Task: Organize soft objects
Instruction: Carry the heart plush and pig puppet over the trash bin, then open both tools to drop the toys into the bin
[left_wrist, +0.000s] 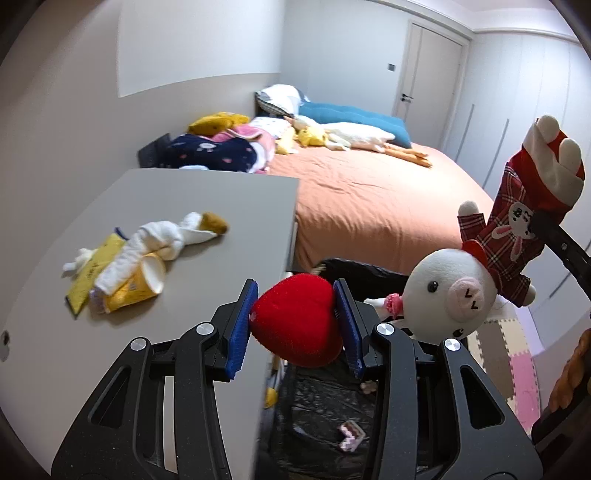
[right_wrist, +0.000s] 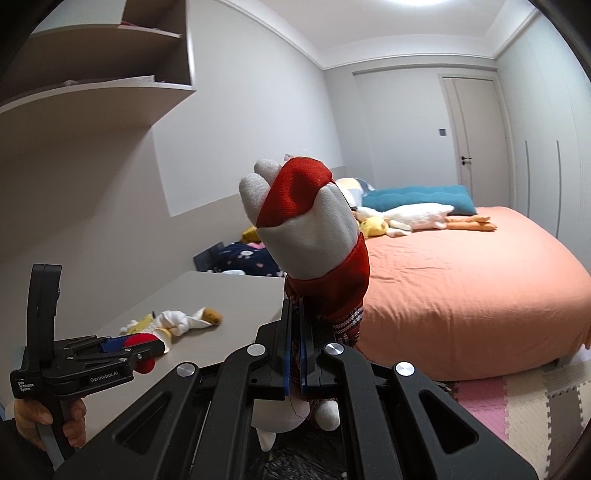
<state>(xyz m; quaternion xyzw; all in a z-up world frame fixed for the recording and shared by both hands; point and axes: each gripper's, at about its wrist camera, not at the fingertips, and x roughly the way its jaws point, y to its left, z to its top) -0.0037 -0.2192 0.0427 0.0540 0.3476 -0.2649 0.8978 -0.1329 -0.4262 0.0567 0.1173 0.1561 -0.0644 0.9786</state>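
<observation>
My left gripper (left_wrist: 295, 317) is shut on a red plush heart (left_wrist: 297, 323), held over the desk's right edge and a black-lined bin (left_wrist: 325, 417). The same left gripper (right_wrist: 142, 349) with the heart (right_wrist: 144, 363) shows at lower left in the right wrist view, a hand gripping its handle. My right gripper (right_wrist: 294, 350) is shut on the plaid clothing of a white pig plush (right_wrist: 310, 229), which hangs upside down with its feet up. In the left wrist view that pig plush (left_wrist: 450, 291) hangs at the right, head down. A white plush (left_wrist: 155, 243) lies on the grey desk (left_wrist: 184, 192).
Yellow packets (left_wrist: 110, 280) lie under the white plush on the desk. The bed with an orange sheet (left_wrist: 369, 195) holds a goose plush (left_wrist: 354, 138), a blue cushion (left_wrist: 354, 116) and a pile of clothes (left_wrist: 214, 147). Foam floor mats (right_wrist: 517, 406) lie at the right. Shelves (right_wrist: 92, 85) hang above.
</observation>
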